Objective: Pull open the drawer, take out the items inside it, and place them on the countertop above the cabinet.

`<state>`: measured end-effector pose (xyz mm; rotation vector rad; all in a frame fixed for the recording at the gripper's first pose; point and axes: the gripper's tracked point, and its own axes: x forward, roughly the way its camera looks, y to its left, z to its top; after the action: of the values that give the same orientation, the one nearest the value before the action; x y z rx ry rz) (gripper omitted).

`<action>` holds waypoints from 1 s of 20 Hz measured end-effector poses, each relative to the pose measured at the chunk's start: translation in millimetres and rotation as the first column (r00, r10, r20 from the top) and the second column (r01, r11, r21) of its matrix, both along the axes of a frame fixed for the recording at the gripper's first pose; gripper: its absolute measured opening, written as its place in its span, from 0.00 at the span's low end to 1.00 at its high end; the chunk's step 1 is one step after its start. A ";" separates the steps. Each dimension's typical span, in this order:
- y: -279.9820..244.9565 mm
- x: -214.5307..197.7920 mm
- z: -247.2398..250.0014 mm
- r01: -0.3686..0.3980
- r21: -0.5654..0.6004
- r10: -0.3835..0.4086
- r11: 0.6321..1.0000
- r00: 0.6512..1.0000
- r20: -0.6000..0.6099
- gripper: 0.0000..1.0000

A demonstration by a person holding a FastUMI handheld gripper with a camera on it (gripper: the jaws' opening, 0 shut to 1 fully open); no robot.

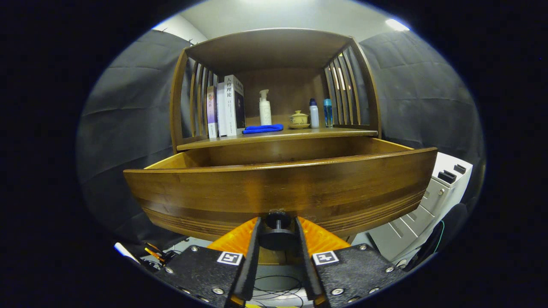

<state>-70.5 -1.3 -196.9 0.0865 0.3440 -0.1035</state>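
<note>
- Wooden drawer (280, 188) stands pulled well out from the cabinet (274, 85), its broad front panel facing the camera and its side walls visible running back under the countertop.
- Dark round knob (277, 233) sits low in the middle of that front panel, on a short stem, directly between the gripper's fingers.
- Gripper (277, 235) is closed narrow on the knob, both fingers pressing its sides, so the hold on the pull looks firm.
- Drawer's inside is hidden behind the tall front panel from this low angle; what lies in it cannot be told.
- Countertop (299, 133) above the drawer carries books (226, 107) at its left, a blue cloth (263, 128), a white pump bottle (265, 109), a small lidded teacup (299, 119) and two slim bottles (321, 113) towards the right.
- By my judgement the pulling step is about finished. To do it well, keep the pull straight and level so the drawer does not twist on its runners, and stop before it comes free of the cabinet.
- Next would call for letting the fingers part off the knob, backing away slightly, then rising over the front panel to look down inside.
- Free space on the countertop seems best along the front edge, between the cloth and the teacup.
</note>
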 end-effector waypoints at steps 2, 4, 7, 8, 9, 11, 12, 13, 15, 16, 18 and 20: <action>-4.9 3.8 36.6 -0.007 -0.006 0.007 1.000 0.998 0.068 0.57; -5.7 11.9 70.7 -0.003 0.025 0.000 1.000 0.992 0.124 0.76; -18.5 32.0 103.7 0.038 -0.020 -0.036 0.999 0.995 0.095 0.94; -19.4 41.6 113.3 0.043 -0.051 -0.039 0.998 0.997 0.070 0.94; -21.0 52.6 124.5 0.050 -0.086 -0.046 0.995 0.998 0.049 0.94; -16.3 78.9 139.3 0.061 -0.080 -0.059 0.995 0.998 0.030 0.94; -8.9 94.1 137.2 0.061 -0.027 -0.061 0.998 0.998 0.006 0.94; -4.6 105.4 129.5 0.065 0.022 -0.065 0.998 0.998 -0.027 0.94; -12.2 123.1 111.3 0.105 0.039 -0.101 0.994 0.990 -0.094 0.94; -16.2 127.4 95.9 0.114 0.007 -0.111 0.993 0.982 -0.150 0.95; -14.4 138.3 64.6 0.096 -0.068 -0.111 0.993 0.957 -0.267 0.95; -6.8 142.5 33.2 0.065 -0.117 -0.107 0.991 0.909 -0.402 0.95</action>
<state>72.0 -8.1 -163.7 -0.0220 0.7532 -0.2282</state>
